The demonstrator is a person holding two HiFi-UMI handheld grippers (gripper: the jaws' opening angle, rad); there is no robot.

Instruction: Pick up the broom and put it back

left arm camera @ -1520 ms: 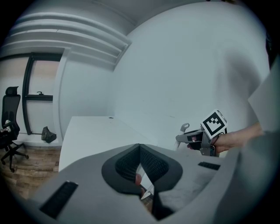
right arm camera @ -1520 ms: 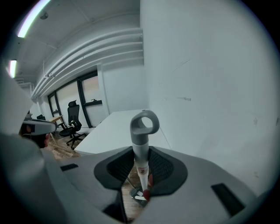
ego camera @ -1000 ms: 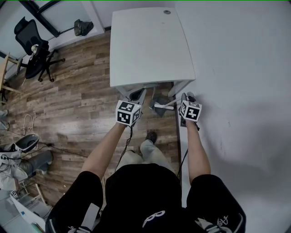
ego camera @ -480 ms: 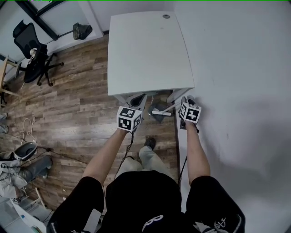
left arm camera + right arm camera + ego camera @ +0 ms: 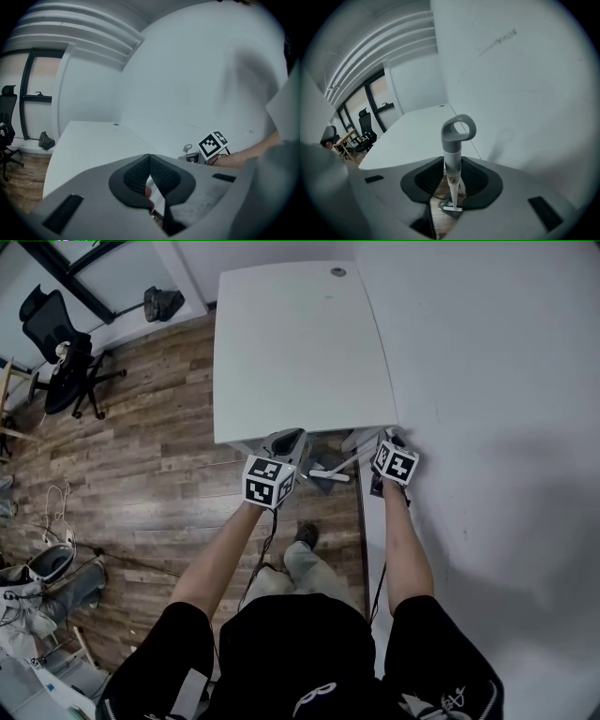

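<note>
Broom (image 5: 453,140): grey loop-topped handle stands upright, clamped between right gripper (image 5: 453,177) pads. Its head hangs low by the wood floor (image 5: 141,456), at the white table's (image 5: 300,343) near corner, beside the wall (image 5: 487,381). Left gripper (image 5: 149,164): jaws together, empty.

- The white tabletop (image 5: 300,352) fills 12 o'clock, with its right edge along the wall. It is bare except for a small round cap (image 5: 338,271) at its far right corner.
- The wooden floor (image 5: 141,456) spreads from 8 to 11 o'clock.
- A black office chair (image 5: 58,348) stands on it at 10 o'clock, and a dark lumpy object (image 5: 161,302) at 11.
- Loose pale cables (image 5: 58,498) lie at 9 o'clock.
- The broom (image 5: 328,474) has its head low under the tabletop's near edge; whether it touches the floor cannot be told.
</note>
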